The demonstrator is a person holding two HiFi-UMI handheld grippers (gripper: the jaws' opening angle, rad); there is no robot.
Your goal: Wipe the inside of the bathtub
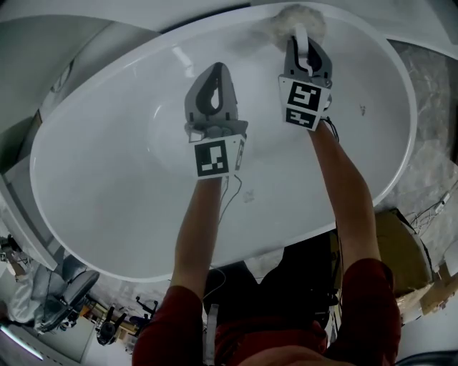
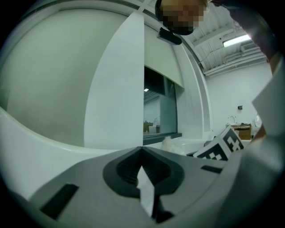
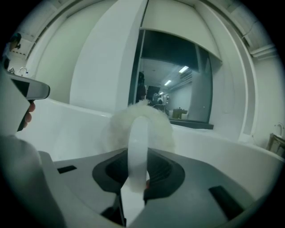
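At the left of the head view lies the broad white basin of the bathtub [image 1: 93, 179], its inner wall curving down to a shallow floor. Towards the middle of the frame the left gripper [image 1: 216, 68] is held over that floor. In the left gripper view the left gripper [image 2: 141, 151] is seen with its jaws brought together, only a thin pale sliver showing at the seam (what it is cannot be told), so nothing useful appears to be carried there.

Further right and higher in the head view, the right gripper [image 1: 303, 41] is clamped on the curved white handle [image 1: 300, 34] of a fluffy white pad [image 1: 286, 18], which is set at the far rim, upper right of centre. In the right gripper view the handle [image 3: 138, 133] stands upright between the closed jaws, and the pad [image 3: 116, 127] sits just beyond, against the tub's far wall.

The step in hand is judged to be a wiping pass along the far inner wall. It would be done well if the pad were laid flat to the curve, even pressure were applied, and overlapping strokes were drawn from rim to floor. The handle should be gripped firmly so that it cannot twist, and the left gripper held out of the pad's path.
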